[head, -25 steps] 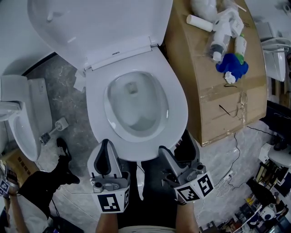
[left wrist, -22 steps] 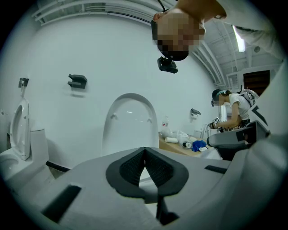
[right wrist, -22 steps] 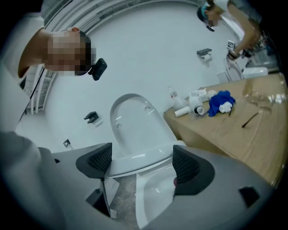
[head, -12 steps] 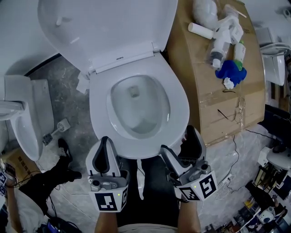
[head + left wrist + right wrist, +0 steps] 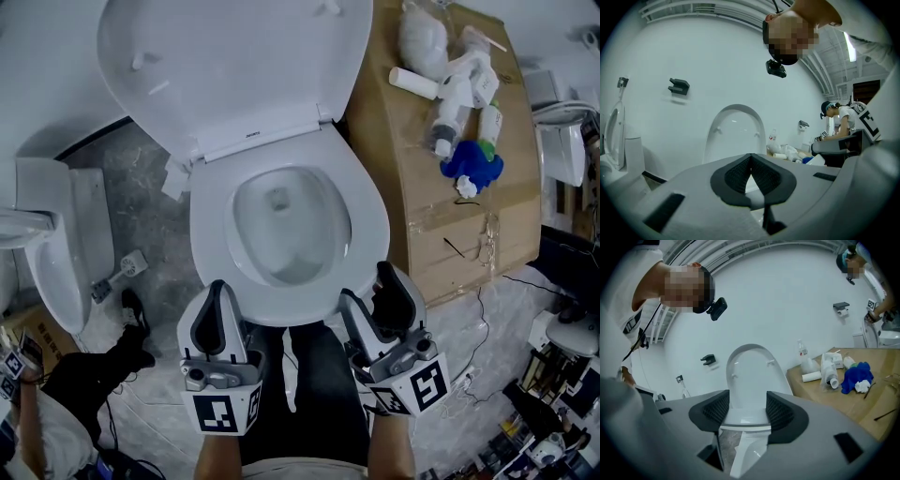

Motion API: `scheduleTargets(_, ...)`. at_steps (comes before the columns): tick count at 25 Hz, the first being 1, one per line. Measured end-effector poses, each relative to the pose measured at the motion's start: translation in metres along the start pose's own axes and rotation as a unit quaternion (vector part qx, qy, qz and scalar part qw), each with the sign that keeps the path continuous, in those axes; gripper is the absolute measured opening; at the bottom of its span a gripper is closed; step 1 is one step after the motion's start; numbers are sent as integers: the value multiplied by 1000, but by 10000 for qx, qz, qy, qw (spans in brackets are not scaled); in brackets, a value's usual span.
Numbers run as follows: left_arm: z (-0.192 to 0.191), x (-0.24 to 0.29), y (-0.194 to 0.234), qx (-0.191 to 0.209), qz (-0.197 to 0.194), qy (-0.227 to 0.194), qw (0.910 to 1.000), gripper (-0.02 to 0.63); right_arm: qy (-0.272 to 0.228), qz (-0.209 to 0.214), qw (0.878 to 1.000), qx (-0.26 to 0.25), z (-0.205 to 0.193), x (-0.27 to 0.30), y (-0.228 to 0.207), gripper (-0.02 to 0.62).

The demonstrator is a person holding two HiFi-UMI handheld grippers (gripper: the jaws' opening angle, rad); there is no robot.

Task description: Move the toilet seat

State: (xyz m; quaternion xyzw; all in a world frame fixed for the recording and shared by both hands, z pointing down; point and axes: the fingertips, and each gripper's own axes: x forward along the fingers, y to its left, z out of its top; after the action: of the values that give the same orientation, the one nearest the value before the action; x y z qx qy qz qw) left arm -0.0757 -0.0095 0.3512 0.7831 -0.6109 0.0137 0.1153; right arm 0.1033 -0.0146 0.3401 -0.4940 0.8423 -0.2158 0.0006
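A white toilet stands with its seat [image 5: 370, 220] down on the bowl and its lid [image 5: 234, 66] raised against the wall. My left gripper [image 5: 217, 292] hovers at the seat's front left edge, its jaws shut with nothing in them; the lid [image 5: 736, 131] shows beyond the pads [image 5: 740, 173]. At the seat's front right edge my right gripper [image 5: 375, 295] has its jaws closing. The seat's front rim [image 5: 745, 419] shows in the gap between them, and the pads [image 5: 780, 411] do not press on it. The lid [image 5: 750, 371] rises beyond.
A cardboard box [image 5: 441, 206] stands right of the toilet, with bottles [image 5: 450, 84] and a blue cloth [image 5: 472, 159] on top. Another white toilet [image 5: 56, 262] is at the left. Cables [image 5: 487, 281] lie on the marble floor at right. My dark trouser legs [image 5: 309, 394] are below.
The right gripper has moved forward to the seat's front right edge and its jaws have narrowed. The left gripper has stayed shut near the seat's front left edge.
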Motion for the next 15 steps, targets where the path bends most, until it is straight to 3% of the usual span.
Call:
scheduleTargets(2, 4, 2, 1, -13, 11, -14, 10000, 9, -4, 17, 10000, -70, 4, 4, 2, 230)
scheduleTargets(8, 15, 9, 5, -49, 5, -35, 10000, 9, -2, 103, 9996, -253, 18, 14, 8, 192)
scheduleTargets(15, 22, 17, 9, -115, -5, -59, 9999, 9, 4, 156, 9992, -373, 27, 23, 9, 184)
